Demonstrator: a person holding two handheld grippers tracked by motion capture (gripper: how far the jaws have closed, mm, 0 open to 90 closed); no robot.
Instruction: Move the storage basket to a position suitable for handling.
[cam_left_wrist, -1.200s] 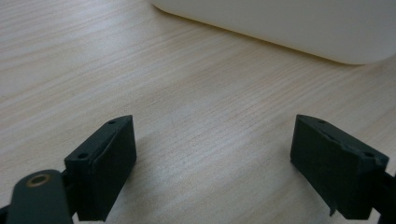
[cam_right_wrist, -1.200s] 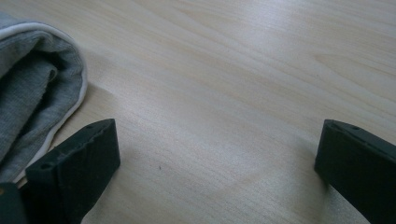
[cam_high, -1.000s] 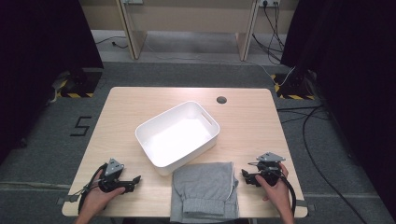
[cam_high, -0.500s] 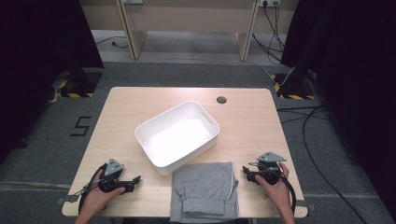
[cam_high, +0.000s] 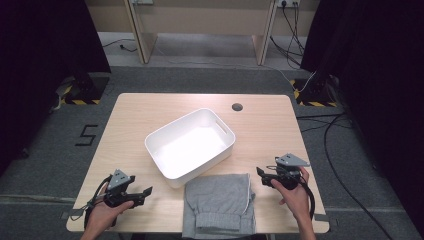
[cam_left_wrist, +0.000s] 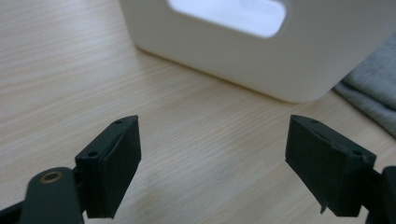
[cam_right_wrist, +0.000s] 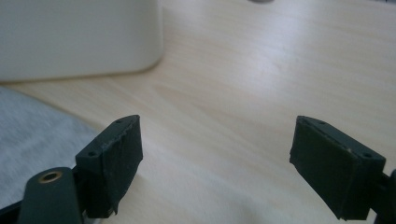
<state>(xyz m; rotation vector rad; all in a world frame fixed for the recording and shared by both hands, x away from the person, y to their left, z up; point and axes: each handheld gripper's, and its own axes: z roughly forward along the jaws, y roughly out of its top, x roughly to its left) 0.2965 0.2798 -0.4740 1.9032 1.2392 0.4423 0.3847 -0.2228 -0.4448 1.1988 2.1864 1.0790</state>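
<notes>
Grey folded cloth (cam_high: 218, 202) sits bottom centre; my left gripper (cam_high: 142, 192) and right gripper (cam_high: 261, 175) are spread wide, so I might snag just one layer.

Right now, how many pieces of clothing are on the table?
1: a folded grey garment at the near edge, just in front of the white tub, between the two grippers. The tub looks empty.

white tub (cam_high: 190, 142) mid-table | grey garment (cam_high: 218, 205) at near edge — touching tub | left gripper (cam_high: 145, 192), right gripper (cam_high: 261, 175) — flanking garment
</notes>
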